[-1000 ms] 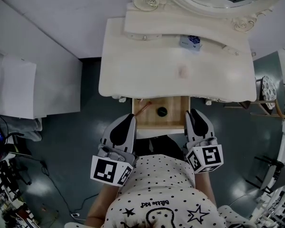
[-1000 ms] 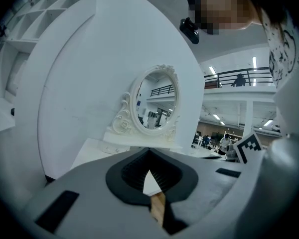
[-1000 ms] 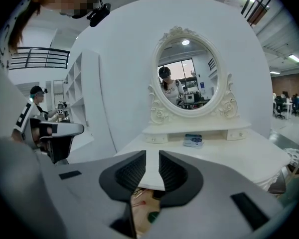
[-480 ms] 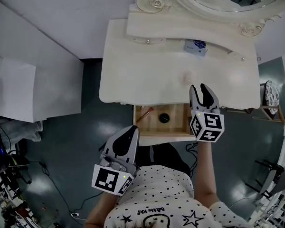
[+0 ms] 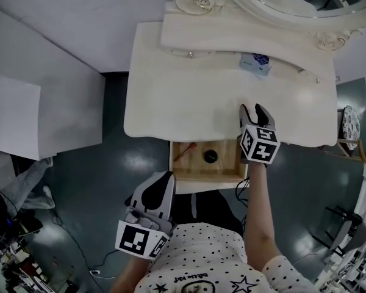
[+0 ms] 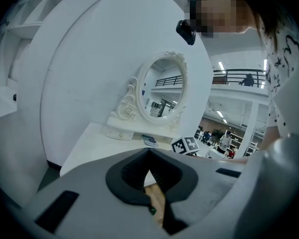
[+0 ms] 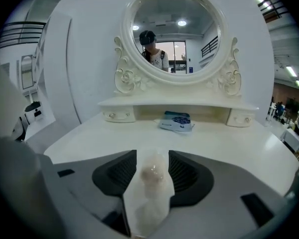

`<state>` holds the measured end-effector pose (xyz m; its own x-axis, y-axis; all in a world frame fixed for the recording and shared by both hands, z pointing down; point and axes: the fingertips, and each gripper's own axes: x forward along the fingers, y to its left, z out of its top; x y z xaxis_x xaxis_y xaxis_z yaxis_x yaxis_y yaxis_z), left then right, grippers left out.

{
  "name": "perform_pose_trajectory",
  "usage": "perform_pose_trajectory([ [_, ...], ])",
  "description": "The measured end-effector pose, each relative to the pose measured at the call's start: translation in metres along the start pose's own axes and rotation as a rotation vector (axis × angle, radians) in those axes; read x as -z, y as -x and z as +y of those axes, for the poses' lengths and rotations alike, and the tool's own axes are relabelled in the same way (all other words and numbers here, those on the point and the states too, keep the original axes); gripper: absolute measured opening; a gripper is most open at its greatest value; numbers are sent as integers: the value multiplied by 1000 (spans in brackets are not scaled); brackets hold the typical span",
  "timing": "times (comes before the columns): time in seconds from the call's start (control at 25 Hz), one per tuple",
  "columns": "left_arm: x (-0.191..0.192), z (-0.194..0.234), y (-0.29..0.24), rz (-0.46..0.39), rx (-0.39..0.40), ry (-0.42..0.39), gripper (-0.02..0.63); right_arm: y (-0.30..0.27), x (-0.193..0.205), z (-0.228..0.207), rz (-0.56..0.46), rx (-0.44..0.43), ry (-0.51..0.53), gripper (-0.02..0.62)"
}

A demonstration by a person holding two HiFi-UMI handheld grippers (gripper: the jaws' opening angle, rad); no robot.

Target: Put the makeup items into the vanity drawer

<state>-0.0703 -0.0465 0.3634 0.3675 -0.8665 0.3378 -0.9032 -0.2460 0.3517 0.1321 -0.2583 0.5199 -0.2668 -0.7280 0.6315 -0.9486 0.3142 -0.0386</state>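
A pale pink makeup sponge in clear wrap [image 7: 152, 176] lies on the white vanity top [image 5: 183, 90]. My right gripper [image 7: 153, 156] is low over the top [image 5: 251, 107], and its jaws have just been opening. They stand wide on either side of the sponge without pressing it. The wooden drawer [image 5: 224, 157] is pulled out below the table edge; a brush [image 5: 184, 151] and a small black round pot [image 5: 210, 156] lie in it. My left gripper [image 5: 163, 179] hangs by the person's body, below and left of the drawer, shut and empty [image 6: 149, 153].
A blue-printed packet [image 5: 256, 61] lies at the back of the top, under the mirror shelf [image 7: 175, 122]. The oval mirror [image 7: 174, 29] stands behind. A white cabinet [image 5: 24, 115] is at the left, and dark floor surrounds the vanity.
My right gripper went from the drawer's front corner up over the table top to the sponge, and its jaws spread. The left gripper sank a little toward the body.
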Motion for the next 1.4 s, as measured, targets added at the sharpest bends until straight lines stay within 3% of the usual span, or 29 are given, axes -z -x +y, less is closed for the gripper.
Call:
perform_pose_trajectory([
  [0.32,0,1,-7,5,-8,13,2,-21,20,-1,89,0,-19,189],
  [0.64,-1,3,-7,-3,-10,14,2,-18,17,-2,87,-7,-33,149],
  [0.96,-6,2,-3,-24,9,4,2,26,-19,1,-63,-17,-69,141],
  [1.4,-13,1,20,-58,50,-33,2,162,-60,35,-322,-82,-145,137],
])
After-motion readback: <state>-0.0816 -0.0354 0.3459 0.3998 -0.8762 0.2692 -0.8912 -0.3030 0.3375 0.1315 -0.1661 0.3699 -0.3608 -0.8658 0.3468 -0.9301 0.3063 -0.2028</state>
